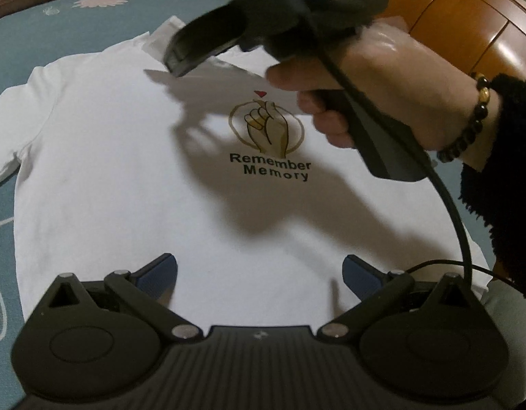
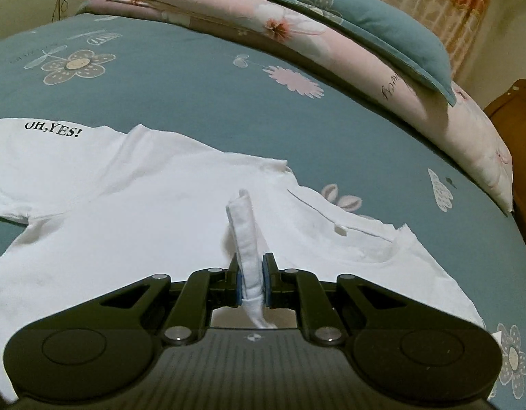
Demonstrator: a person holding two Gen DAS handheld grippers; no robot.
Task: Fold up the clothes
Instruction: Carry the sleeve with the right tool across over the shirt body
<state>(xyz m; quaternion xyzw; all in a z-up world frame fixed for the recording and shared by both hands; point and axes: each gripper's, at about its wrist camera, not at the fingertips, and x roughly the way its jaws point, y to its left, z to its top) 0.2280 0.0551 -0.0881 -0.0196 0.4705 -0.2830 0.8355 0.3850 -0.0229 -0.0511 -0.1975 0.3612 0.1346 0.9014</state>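
The left wrist camera sits behind its own gripper [image 1: 259, 273], low over the white T-shirt [image 1: 126, 171], tilted down at the printed chest. The right wrist camera, behind its gripper [image 2: 252, 283], sits close above the shirt [image 2: 109, 225], facing across the teal bedsheet [image 2: 194, 102] toward the pillows [image 2: 331, 44]. Both views share the shirt and the bedsheet; the left view also catches the right hand [image 1: 358, 82]

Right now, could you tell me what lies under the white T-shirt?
The white T-shirt lies spread on a teal bed sheet with flower prints, which shows around its edges. Whatever is directly beneath the shirt's body is covered and cannot be seen.
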